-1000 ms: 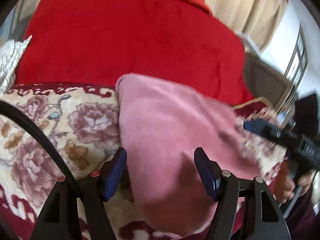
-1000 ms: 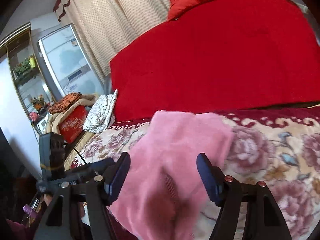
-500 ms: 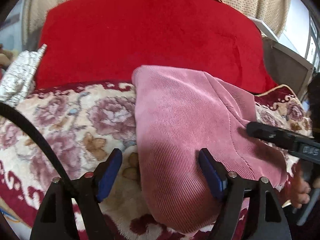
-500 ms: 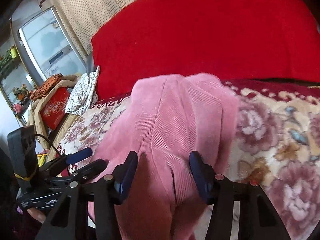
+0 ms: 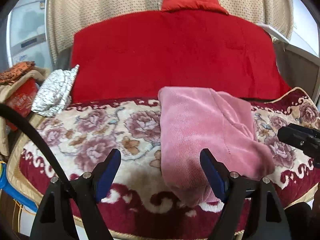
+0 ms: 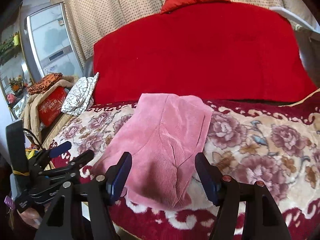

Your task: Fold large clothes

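Floral blanket (image 5: 96,132) bearing folded pink corduroy garment (image 5: 200,128); I'm backing left gripper (image 5: 160,172) and right gripper (image 6: 163,174) off, both released, fold looking done.

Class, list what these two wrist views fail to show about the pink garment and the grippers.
- Pink corduroy garment: type unclear, folded over itself; left view.
- Its near edge: hidden behind right gripper fingers; right view.
- Left gripper: body cut off by the bottom edge; left view.

Each tool (image 5: 160,172) (image 6: 163,175) has black arms, blue pads (image 5: 108,172), silver or red screws.
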{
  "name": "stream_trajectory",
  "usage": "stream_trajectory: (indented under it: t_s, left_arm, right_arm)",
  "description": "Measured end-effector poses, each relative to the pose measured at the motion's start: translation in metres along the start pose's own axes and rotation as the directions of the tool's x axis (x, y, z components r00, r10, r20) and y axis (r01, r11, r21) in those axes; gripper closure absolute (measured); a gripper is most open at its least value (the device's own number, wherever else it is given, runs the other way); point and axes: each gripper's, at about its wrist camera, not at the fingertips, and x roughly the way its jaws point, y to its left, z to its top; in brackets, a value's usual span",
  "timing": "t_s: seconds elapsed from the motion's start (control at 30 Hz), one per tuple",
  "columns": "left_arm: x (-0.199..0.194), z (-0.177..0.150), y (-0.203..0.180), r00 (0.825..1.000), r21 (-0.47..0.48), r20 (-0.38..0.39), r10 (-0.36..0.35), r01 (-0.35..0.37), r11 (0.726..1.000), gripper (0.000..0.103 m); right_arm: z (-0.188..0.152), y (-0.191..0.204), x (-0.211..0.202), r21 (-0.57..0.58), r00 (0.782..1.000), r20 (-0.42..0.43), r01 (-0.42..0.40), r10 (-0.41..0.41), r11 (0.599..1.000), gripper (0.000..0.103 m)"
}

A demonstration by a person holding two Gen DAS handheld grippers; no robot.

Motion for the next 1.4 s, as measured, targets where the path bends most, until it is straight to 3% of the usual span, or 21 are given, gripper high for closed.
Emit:
stream_trajectory:
  t_s: [0.2, 0.3, 0.37, 0.73, 1.17, 1.4]
  left_arm:
    - [-0.045, 0.008, 0.002, 0.995, 0.015, 0.079, 0.068, -0.070, 0.997, 0.021]
    - [-0.072, 0.011, -0.001, 0.987, 0.027, 0.131, 0.089, -0.094, 0.995, 0.011]
    - [-0.087, 0.012, -0.002, 0.979, 0.033, 0.172, 0.108, -0.115, 0.993, 0.010]
    - [-0.149, 0.019, -0.014, 0.952, 0.061, 0.278, 0.131, -0.154, 0.986, 0.006]
    - [-0.177, 0.018, -0.009, 0.949, 0.021, 0.279, 0.150, -0.162, 0.987, 0.006]
    - [-0.185, 0.019, -0.006, 0.944, -0.001, 0.284, 0.166, -0.173, 0.985, 0.006]
  right_arm:
    - [-0.002, 0.011, -0.032, -0.001, 1.000, 0.017, 0.018, -0.018, 1.000, 0.033]
    - [-0.003, 0.018, -0.049, -0.014, 0.999, 0.032, 0.028, -0.027, 1.000, 0.033]
    - [-0.003, 0.022, -0.060, -0.020, 0.999, 0.037, 0.036, -0.035, 0.999, 0.033]
    - [-0.008, 0.046, -0.105, -0.057, 0.993, 0.051, 0.106, -0.104, 0.993, 0.033]
    - [-0.017, 0.063, -0.134, -0.087, 0.978, 0.080, 0.200, -0.194, 0.976, 0.032]
    - [-0.017, 0.076, -0.155, -0.119, 0.948, 0.168, 0.291, -0.270, 0.949, 0.032]
